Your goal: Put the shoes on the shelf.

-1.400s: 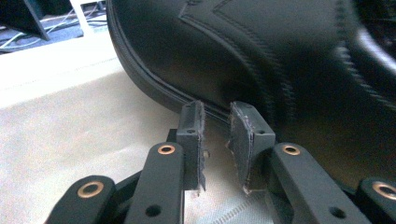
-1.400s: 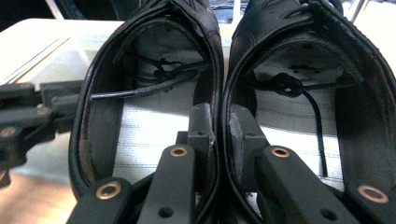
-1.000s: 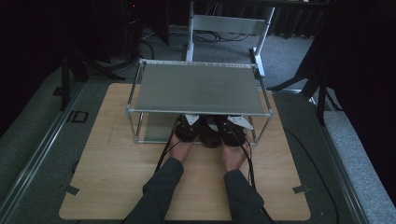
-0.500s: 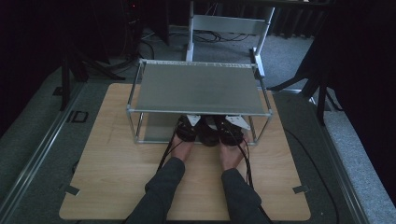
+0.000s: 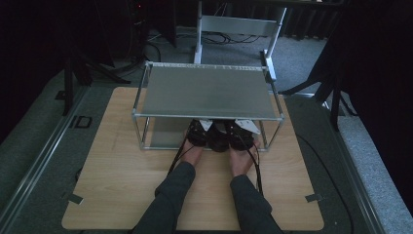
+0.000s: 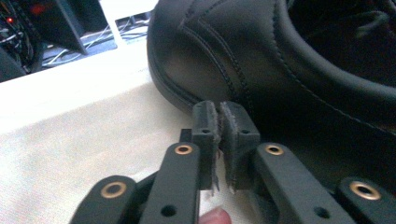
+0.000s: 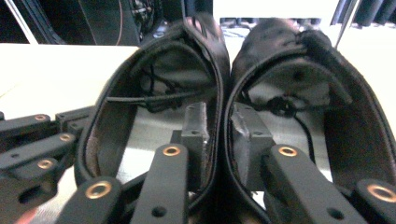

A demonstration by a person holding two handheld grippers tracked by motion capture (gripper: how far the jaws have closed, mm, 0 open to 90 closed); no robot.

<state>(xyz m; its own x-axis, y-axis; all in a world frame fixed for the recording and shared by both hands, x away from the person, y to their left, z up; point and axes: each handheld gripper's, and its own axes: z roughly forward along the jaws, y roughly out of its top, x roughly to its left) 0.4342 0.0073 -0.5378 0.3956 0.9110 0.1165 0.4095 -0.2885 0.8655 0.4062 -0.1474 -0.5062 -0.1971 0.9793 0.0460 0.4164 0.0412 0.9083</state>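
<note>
Two black leather shoes stand side by side on the lower shelf of a metal rack (image 5: 209, 90). My right gripper (image 7: 220, 114) has one jaw inside the left shoe (image 7: 154, 93) and the other inside the right shoe (image 7: 299, 84). The shoes' touching inner walls are between its pads, and the jaws have just been opening and now sit loose on those walls. My left gripper (image 6: 219, 109) is at the outer side of a shoe (image 6: 261, 70). Its pads are almost together with nothing between them, after parting by a thin slit. In the high view both grippers (image 5: 197, 134) (image 5: 241, 139) reach under the top shelf.
The rack stands on a wooden table (image 5: 122, 170), and its top shelf hangs low over both hands. The left gripper's black links (image 7: 37, 140) lie close beside the left shoe. Dark stands and cables surround the table.
</note>
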